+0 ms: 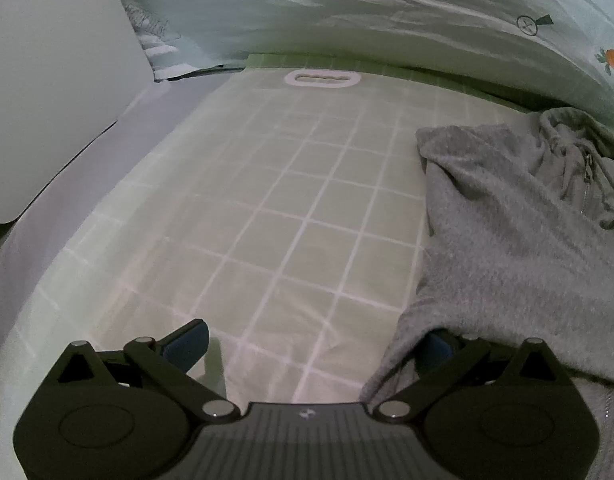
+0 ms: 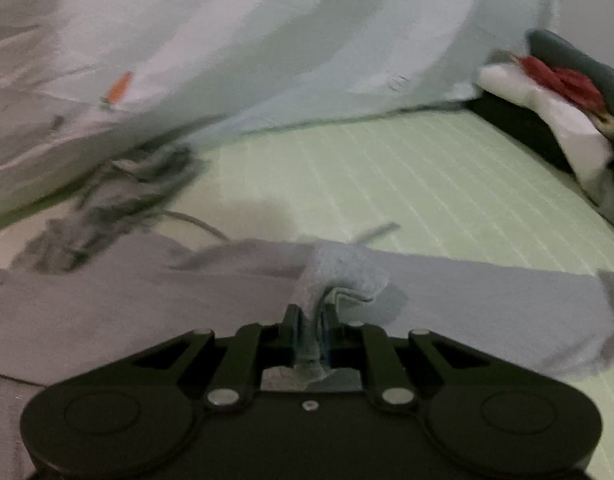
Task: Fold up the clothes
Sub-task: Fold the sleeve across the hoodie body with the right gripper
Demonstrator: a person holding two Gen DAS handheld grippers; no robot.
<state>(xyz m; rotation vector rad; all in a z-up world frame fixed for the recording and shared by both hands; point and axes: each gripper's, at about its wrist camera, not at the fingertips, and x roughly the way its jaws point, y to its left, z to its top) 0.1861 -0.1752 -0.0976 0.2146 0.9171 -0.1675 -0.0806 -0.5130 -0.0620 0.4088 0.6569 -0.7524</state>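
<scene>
Jaws of the left gripper (image 1: 311,346) stood wide apart over the green grid-patterned mat (image 1: 291,216), its right finger touching the fuzzy grey zip-up hoodie (image 1: 519,236) at the hem edge. The right gripper (image 2: 311,326) was clamped on a bunched fold of that hoodie (image 2: 343,272). Bare mat (image 2: 447,188) lay beyond, bounded by the pale printed quilt (image 2: 267,48).
</scene>
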